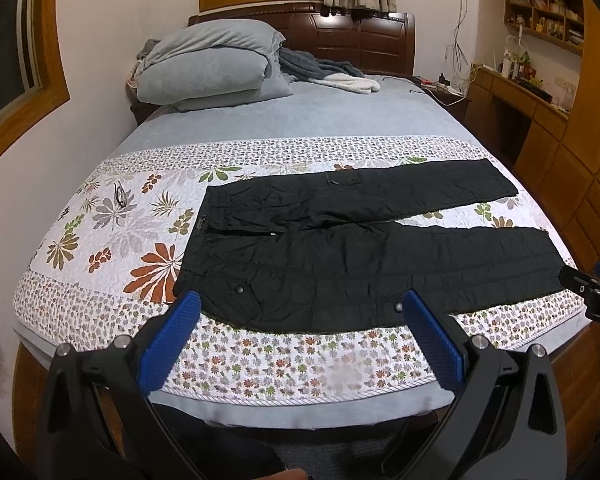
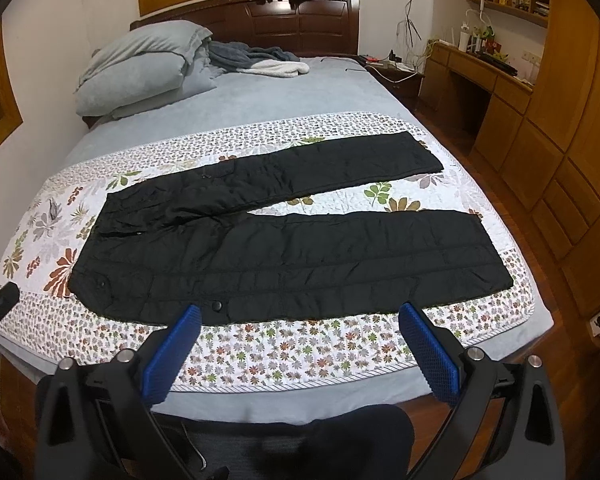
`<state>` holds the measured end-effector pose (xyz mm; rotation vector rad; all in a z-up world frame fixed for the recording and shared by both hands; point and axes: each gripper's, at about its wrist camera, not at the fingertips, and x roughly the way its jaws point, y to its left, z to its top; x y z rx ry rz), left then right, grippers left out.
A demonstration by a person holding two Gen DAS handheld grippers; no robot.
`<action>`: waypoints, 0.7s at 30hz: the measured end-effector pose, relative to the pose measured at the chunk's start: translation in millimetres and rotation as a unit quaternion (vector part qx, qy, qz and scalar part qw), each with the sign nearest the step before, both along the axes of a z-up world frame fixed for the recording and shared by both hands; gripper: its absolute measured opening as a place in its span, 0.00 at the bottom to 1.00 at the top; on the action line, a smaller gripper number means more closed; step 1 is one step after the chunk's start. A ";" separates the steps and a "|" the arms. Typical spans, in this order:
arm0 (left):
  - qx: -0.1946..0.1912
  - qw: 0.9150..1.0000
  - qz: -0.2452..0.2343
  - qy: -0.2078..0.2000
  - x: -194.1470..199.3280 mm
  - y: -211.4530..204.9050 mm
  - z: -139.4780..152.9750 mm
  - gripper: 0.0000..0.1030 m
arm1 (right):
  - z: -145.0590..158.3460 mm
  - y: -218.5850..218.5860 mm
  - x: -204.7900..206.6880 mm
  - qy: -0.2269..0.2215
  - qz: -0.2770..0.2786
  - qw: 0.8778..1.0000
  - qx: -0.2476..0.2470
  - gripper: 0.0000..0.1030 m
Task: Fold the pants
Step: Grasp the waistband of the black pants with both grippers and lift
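1 pants (image 2: 284,256) (unfolded), 2 pillows (image 2: 136,76).

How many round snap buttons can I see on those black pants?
2: one snap button by the near waist corner, one snap button farther along the near leg's edge. Others may be hidden.

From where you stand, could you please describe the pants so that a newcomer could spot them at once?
Find the wooden-headboard bed and the floral quilted coverlet across its foot. The black quilted pants lie flat on it, waist left, legs spread rightward. They are the only dark garment there; the pale blue pillows sit far behind.
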<state>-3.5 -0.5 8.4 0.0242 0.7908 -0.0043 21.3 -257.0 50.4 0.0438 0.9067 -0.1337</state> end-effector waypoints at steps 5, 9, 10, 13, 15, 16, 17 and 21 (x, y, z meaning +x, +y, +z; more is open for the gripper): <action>0.002 1.000 -0.004 0.001 -0.7 -3.1 -0.2 0.98 | 0.4 -3.4 -1.9 -0.002 -0.002 1.000 0.001 0.97; -0.005 1.000 -0.006 0.011 1.4 -0.7 -4.5 0.98 | -0.9 -6.8 -1.2 -0.005 -0.002 1.000 -0.001 0.97; -0.011 1.000 -0.008 0.014 2.8 1.7 -6.5 0.98 | -1.5 -8.9 -1.0 -0.007 -0.002 1.000 -0.002 0.97; -0.022 0.999 -0.014 0.019 9.5 11.5 -12.0 0.98 | -4.9 -18.6 1.1 -0.018 0.006 1.000 -0.002 0.97; -0.040 0.998 -0.019 0.033 20.6 25.4 -20.1 0.98 | -13.5 -31.5 7.8 -0.013 0.006 1.000 0.007 0.97; -0.066 0.996 -0.023 0.048 30.0 37.8 -28.0 0.98 | -21.7 -44.5 13.8 -0.007 0.005 1.000 0.022 0.97; -0.080 0.995 -0.022 0.060 38.4 48.1 -36.1 0.98 | -27.9 -53.3 17.7 -0.003 0.003 0.999 0.034 0.97; -0.141 0.984 0.026 0.102 87.4 124.1 -83.3 0.98 | -79.8 -134.0 43.8 0.036 -0.049 0.992 0.111 0.97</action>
